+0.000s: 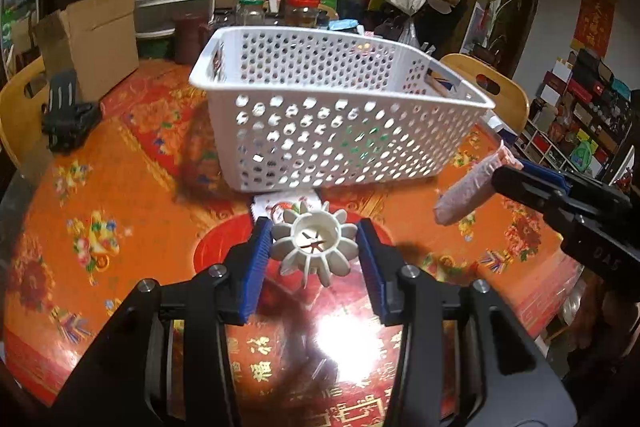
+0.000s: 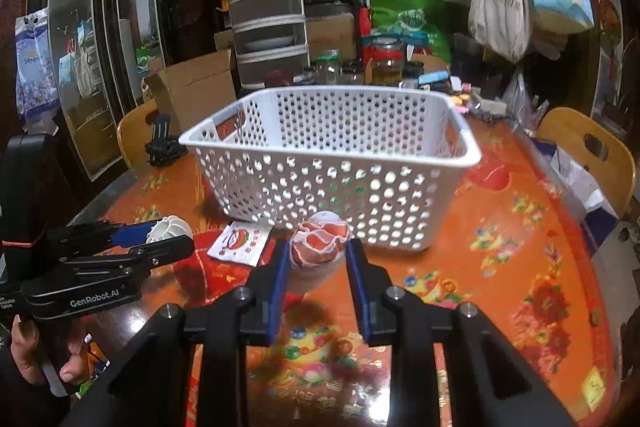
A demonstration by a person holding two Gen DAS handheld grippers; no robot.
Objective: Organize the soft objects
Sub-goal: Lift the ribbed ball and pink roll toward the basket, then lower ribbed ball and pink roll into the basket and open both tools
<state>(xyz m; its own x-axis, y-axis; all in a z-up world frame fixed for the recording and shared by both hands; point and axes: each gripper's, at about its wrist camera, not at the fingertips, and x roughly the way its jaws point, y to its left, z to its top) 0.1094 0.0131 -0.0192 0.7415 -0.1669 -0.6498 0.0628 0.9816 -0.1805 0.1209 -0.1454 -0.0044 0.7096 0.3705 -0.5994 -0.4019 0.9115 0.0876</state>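
Note:
My left gripper (image 1: 315, 245) is shut on a white ribbed flower-shaped soft object (image 1: 316, 241), held above the table in front of the white perforated basket (image 1: 344, 131). It also shows in the right wrist view (image 2: 168, 229). My right gripper (image 2: 318, 253) is shut on a pink and white netted soft roll (image 2: 318, 243), just in front of the basket (image 2: 332, 183). In the left wrist view the roll (image 1: 468, 189) sticks out of the right gripper's fingers (image 1: 528, 183) at the right.
A small printed packet (image 2: 240, 241) lies on the orange patterned tablecloth (image 2: 500, 267) by the basket's near left corner. A black clamp (image 1: 66, 119), cardboard box (image 1: 96, 35), jars (image 1: 300, 5) and wooden chairs (image 2: 588, 143) ring the table.

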